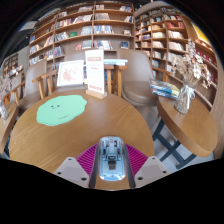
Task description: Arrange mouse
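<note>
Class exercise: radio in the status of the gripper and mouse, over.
Gripper shut on mouse. Mouse held above wooden table. Green mat beyond the fingers, nothing in the way.

Your hand-held gripper (111, 168) sits at the worktop's (90, 125) near edge with the mouse (111, 158) between its fingers. A mat (60, 109) lies toward the far left edge, a sign (95, 73) at the far edge, bookshelves (90, 28) behind.

I see a round wooden table (100, 125) ahead of me — its brown top carries a pale green mat (61, 109) toward the far left side. A standing sign (95, 73) rests upright at the far edge — just beyond the mat. The mouse (111, 158) sits at the near edge.
</note>
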A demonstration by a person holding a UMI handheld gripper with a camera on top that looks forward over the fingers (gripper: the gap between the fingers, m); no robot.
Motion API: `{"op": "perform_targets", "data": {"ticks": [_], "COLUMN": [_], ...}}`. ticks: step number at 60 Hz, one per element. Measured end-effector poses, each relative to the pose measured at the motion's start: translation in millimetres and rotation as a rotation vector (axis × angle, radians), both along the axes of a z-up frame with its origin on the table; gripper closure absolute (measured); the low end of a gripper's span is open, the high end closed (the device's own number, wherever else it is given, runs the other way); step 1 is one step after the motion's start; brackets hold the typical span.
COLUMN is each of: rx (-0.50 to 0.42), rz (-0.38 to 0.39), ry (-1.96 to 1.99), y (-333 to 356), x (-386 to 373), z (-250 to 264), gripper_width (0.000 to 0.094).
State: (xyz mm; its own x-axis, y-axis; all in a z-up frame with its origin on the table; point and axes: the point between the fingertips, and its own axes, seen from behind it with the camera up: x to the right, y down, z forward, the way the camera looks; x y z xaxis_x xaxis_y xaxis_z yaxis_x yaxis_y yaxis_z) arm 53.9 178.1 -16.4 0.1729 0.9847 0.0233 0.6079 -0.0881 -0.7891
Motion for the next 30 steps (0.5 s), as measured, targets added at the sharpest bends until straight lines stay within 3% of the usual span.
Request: {"op": "perform_targets", "data": {"ticks": [10, 25, 30], "rx": [-0.028, -0.039, -0.07], "rz": [-0.009, 0.049, 0.074], "ry": [-0.03, 0.137, 0.163], "y": [-3.6, -49.9, -81.1], "x": [0.0, -59.3, -98.6], "z": [8.9, 127.6, 146.0], "gripper_width": [0.0542, 0.0544, 0.0545]}}
